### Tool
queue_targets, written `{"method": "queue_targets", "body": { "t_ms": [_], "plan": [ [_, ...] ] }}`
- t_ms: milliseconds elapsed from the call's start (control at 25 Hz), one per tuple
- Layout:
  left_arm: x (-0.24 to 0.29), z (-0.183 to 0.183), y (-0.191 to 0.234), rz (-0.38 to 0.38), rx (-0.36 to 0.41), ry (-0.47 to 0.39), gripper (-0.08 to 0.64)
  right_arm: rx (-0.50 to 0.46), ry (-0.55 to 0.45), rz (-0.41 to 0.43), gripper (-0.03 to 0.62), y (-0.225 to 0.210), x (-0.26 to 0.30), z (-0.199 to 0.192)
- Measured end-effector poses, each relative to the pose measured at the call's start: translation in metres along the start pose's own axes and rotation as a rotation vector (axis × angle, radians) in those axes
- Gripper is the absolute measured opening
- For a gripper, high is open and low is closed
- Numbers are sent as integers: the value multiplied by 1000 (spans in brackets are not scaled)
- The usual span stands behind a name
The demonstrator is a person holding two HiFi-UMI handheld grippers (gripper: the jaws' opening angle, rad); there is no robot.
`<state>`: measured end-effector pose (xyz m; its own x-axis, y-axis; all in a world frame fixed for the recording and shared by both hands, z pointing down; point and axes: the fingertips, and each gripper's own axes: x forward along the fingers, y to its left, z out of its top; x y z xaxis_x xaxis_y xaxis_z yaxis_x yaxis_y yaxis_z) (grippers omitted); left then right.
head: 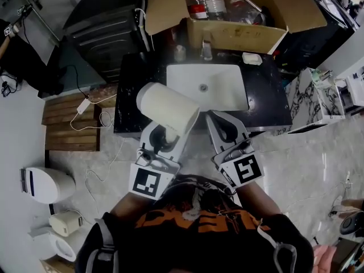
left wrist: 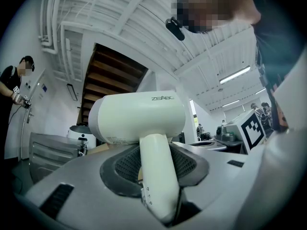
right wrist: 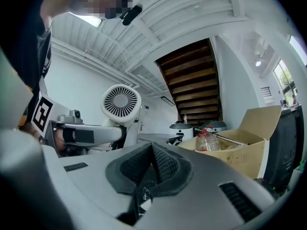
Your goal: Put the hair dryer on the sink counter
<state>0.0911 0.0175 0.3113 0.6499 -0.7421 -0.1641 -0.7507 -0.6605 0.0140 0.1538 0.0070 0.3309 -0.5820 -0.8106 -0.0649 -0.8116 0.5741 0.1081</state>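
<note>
A cream-white hair dryer (head: 168, 110) hangs just in front of the black sink counter (head: 131, 95), over its near left edge. My left gripper (head: 166, 134) is shut on its handle (left wrist: 158, 176), and the barrel (left wrist: 136, 119) stands up above the jaws. My right gripper (head: 223, 124) sits beside it to the right, shut with nothing between its pads (right wrist: 152, 147). In the right gripper view the hair dryer's round rear grille (right wrist: 121, 102) shows at the left. The white basin (head: 207, 87) sits in the counter's middle.
A faucet (head: 206, 50), a small cup (head: 180, 53) and a soap dish (head: 252, 58) line the counter's back. Behind stands an open cardboard box (head: 239, 33) with bottles (head: 207, 1). A dark appliance (head: 108, 36), a wooden pallet (head: 71, 124) and a toilet (head: 48, 183) are left.
</note>
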Motion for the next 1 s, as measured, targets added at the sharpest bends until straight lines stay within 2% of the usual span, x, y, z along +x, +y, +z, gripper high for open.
{"method": "queue_targets", "body": {
  "t_ms": [760,1000],
  "plan": [
    [8,-8,110,42,-17,-9,176,-4,34,40,14,19,111,-9],
    [13,-16,138,46,-27,5,176,-6,83,44,14,22,140,-20]
  ]
}}
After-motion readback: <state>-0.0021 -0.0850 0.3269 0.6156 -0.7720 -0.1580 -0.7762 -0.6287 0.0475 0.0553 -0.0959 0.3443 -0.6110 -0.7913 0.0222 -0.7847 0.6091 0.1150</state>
